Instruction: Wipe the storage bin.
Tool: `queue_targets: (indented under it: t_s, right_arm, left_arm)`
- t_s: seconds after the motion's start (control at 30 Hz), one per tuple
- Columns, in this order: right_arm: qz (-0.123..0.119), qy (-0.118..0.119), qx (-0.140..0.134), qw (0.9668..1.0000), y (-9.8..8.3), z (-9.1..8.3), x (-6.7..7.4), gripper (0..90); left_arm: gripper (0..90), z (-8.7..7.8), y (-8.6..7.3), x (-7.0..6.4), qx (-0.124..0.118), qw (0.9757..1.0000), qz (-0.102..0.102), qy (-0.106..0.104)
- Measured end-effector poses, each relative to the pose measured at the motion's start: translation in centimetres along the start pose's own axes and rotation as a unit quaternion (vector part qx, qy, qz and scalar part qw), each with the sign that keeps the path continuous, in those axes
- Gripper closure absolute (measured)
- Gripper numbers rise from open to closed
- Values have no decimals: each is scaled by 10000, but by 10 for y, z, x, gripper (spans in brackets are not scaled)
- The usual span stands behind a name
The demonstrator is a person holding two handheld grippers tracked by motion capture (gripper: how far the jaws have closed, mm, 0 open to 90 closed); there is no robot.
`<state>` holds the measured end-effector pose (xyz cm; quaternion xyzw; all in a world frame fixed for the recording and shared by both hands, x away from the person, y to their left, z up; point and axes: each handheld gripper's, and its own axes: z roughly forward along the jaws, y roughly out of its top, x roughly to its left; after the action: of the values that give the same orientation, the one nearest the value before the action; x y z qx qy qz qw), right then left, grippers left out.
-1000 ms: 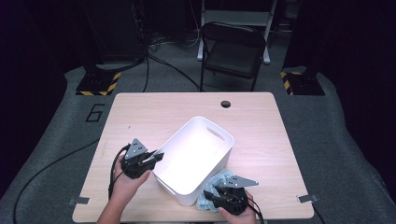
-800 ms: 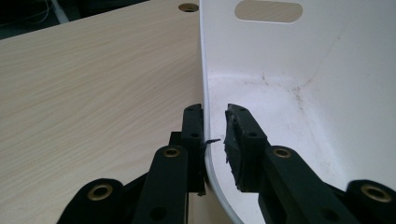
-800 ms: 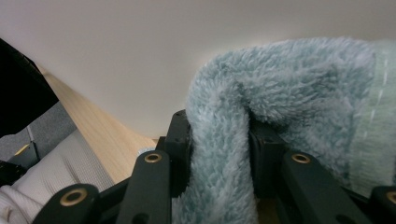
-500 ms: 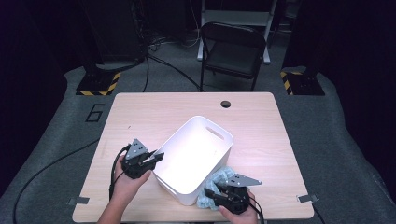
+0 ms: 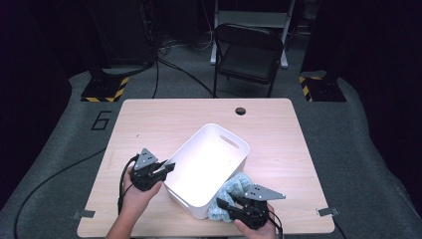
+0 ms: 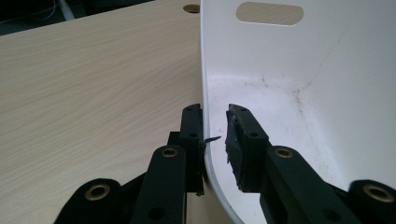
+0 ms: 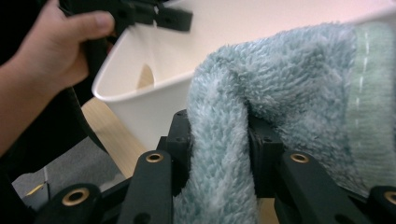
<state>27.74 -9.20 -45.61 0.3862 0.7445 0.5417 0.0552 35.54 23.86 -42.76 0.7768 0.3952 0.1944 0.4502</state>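
A white plastic bin with slot handles (image 5: 206, 169) is seen tilted on the light wooden surface (image 5: 149, 124), near its front edge. The left gripper (image 5: 161, 169) is set over the bin's near-left rim; its jaws are narrowly parted, one outside against the wall, the inner one just clear of it. A fluffy pale-teal towel (image 5: 234, 191) is draped against the bin's near-right wall. The right gripper (image 5: 224, 205) has its jaws, which have just been closing, clamped on a towel fold.
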Motion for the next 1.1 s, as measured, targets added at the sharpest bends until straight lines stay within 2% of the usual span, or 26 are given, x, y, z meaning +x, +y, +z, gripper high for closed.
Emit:
queue_targets:
  t_s: [0.27,0.4,0.43,0.47,0.5,0.63,0.8,0.93,1.1]
  right_arm:
    - [290,-96,539,9981,-21,19,-17,664]
    - [273,-220,877,9955,-32,31,-23,662]
    - [253,-210,870,9957,-33,32,-24,662]
    - [353,-213,905,9950,-32,31,-24,662]
    - [241,-201,896,9955,-32,31,-25,662]
    - [299,-283,898,9951,-29,29,-22,658]
    - [234,-228,625,9975,-17,17,-15,657]
    - [105,-133,233,9996,-2,3,-5,656]
    - [-109,-54,-81,9999,12,-11,7,655]
  left_arm:
    - [751,1,0,-1,-19,10000,-23,26]
    - [747,1,0,-1,-27,10000,-44,21]
    - [744,0,0,-1,-16,10000,-36,20]
    - [742,1,0,-1,-34,10000,-61,21]
    - [739,1,0,-1,-42,10000,-74,8]
    - [724,1,0,-1,-37,10000,-74,-28]
    - [717,2,0,-2,-18,10000,-92,-34]
    - [713,4,0,-5,-98,9999,-130,36]
    - [705,4,0,-5,-81,9999,-152,-2]
